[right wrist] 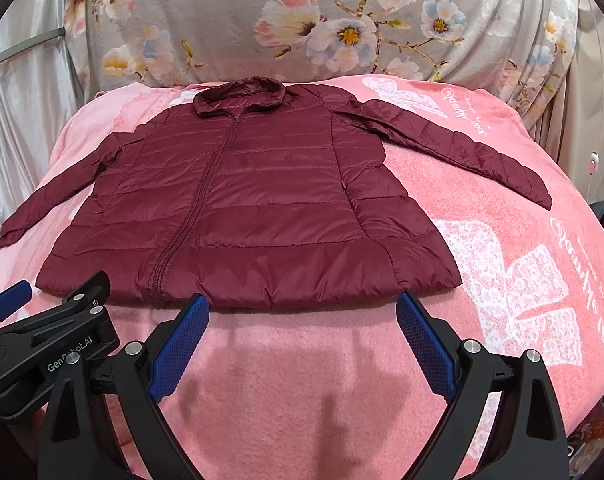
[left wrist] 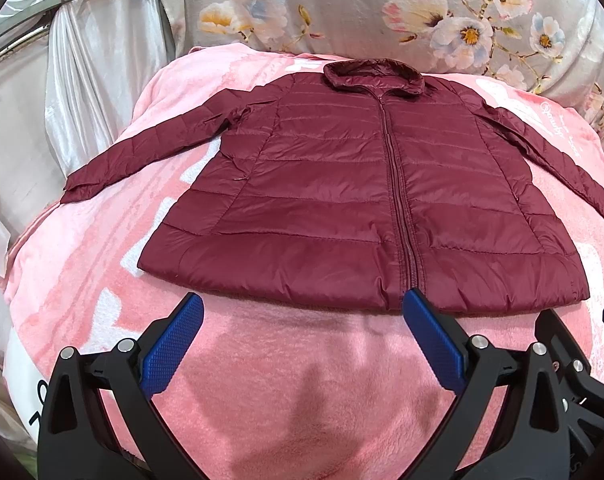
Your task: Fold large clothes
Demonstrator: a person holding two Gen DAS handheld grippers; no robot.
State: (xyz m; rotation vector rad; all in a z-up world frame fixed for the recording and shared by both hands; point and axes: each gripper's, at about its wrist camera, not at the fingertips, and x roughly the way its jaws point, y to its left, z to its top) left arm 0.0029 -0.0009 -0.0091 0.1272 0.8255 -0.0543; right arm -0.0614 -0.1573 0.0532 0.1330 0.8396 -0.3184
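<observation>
Two grippers are in view, both with jaws spread wide and nothing between them. The left gripper [left wrist: 304,300] hovers over the pink blanket [left wrist: 261,380]; its blue pads [left wrist: 173,344] are clear of any fabric, and the tip of its right-hand pad sits just at the jacket's hem, beside the lower end of the zipper [left wrist: 394,184]. Whether it touches the hem cannot be determined. The right gripper [right wrist: 304,302] is likewise held apart and empty, its pad tips just short of the hem.

The maroon quilted jacket [right wrist: 241,208] lies flat and front-up on the blanket, zipped closed, collar [right wrist: 239,94] at the far end and hem nearest the grippers. Both sleeves extend outward: the left sleeve [left wrist: 141,152] toward the blanket's left edge, the right sleeve [right wrist: 462,148] diagonally toward the right.

In the right wrist view, the left gripper's body appears at lower left, alongside the right gripper. A floral cloth [right wrist: 302,20] covers the area behind the blanket.
</observation>
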